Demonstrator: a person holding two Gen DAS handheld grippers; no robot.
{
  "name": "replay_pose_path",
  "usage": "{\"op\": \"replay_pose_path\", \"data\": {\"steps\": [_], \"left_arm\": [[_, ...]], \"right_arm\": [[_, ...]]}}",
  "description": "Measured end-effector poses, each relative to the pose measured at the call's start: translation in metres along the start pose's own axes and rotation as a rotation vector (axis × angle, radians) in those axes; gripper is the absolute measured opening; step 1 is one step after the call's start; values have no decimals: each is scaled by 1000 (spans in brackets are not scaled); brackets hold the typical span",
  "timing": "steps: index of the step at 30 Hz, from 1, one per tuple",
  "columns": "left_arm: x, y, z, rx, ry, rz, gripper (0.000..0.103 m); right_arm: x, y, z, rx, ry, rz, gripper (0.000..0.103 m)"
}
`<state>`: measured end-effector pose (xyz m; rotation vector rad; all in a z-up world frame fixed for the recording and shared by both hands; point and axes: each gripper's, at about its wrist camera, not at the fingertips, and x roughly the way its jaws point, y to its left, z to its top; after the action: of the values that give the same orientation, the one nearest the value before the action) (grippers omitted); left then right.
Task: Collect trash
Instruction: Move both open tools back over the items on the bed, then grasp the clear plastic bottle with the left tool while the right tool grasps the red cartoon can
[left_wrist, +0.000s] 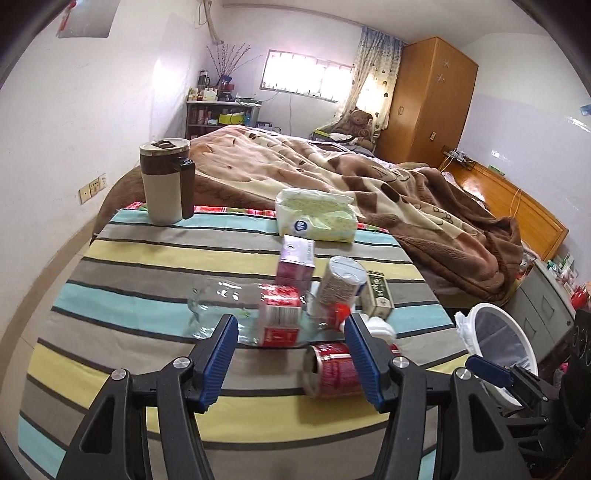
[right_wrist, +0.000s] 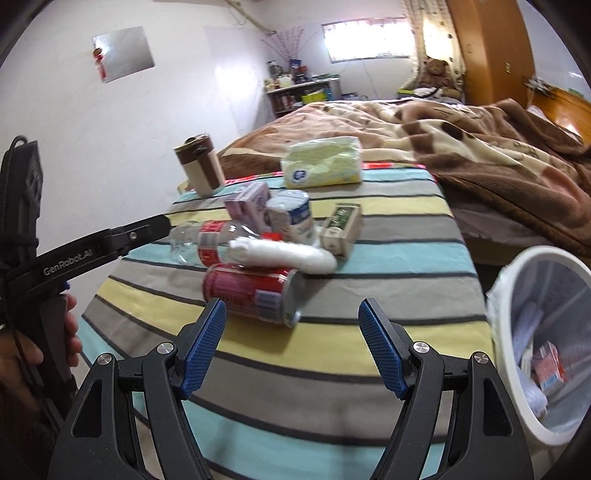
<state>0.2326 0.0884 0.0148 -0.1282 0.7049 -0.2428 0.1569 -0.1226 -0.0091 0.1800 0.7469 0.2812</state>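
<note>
Behind L gripper pad, red can part-hidden, bin cut off.

Hiding part of the red can behind the left gripper's right finger in the left wrist view. Cutting off the bin at the right edge of the right wrist view, its contents blurring beyond reading. Blocking the tissue mostly behind that finger too. Smearing box labels, unreadable.
</note>
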Motion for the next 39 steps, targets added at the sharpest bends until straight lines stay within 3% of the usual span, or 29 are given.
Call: {"op": "replay_pose_path", "data": {"steps": [14, 19, 26, 31, 39], "left_arm": [[42, 34, 32, 50, 55, -4, 60], [65, 35, 41, 112, 94, -16, 60], [91, 45, 41, 104, 155, -37, 60], [92, 51, 37, 100, 174, -62, 60], [81, 48, 31, 137, 199, -88, 60]], "right_arm": [[41, 27, 17, -80, 45, 57, 76], [55, 29, 23, -119, 64, 72, 76], [66, 43, 19, -260, 121, 105, 76], [66, 44, 11, -283, 176, 145, 76], [54, 54, -8, -370, 225, 125, 76]]}}
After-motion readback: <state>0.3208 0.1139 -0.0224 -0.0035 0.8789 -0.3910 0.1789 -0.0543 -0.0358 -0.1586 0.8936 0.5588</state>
